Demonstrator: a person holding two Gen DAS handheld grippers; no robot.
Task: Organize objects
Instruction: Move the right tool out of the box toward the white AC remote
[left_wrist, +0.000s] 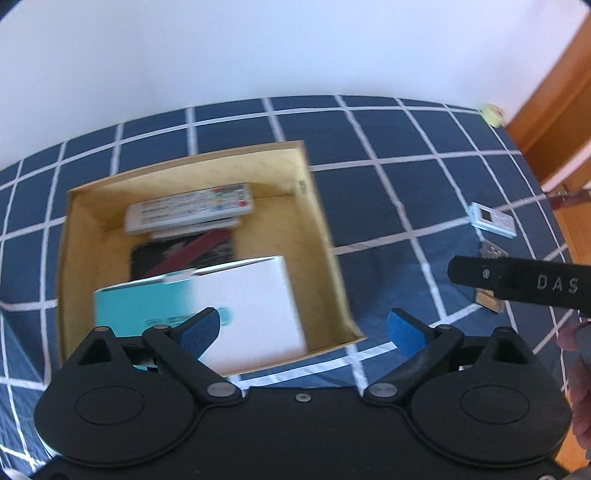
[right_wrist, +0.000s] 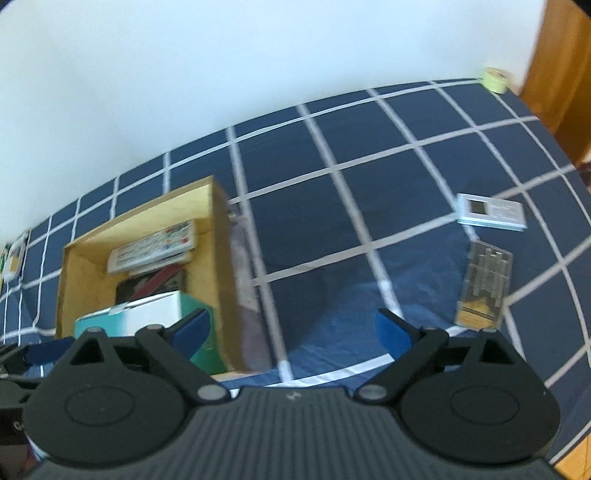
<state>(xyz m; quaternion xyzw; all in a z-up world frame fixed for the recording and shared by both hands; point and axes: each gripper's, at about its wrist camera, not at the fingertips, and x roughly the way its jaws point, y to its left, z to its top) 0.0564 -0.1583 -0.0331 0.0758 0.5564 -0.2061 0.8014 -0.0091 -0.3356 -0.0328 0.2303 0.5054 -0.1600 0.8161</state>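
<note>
Matt checked cloth (left_wrist: 369, 133), plain cardboard box (left_wrist: 317, 206), glossy paper carton (left_wrist: 255, 295), clear plastic case (right_wrist: 487, 280).

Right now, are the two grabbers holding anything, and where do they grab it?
Nothing is held. The left gripper and the right gripper both stand wide open with only air between their blue pads; the white and teal box lies in the cardboard box.

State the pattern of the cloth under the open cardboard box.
Cloth: dark blue, white grid lines. Best in right wrist view.
</note>
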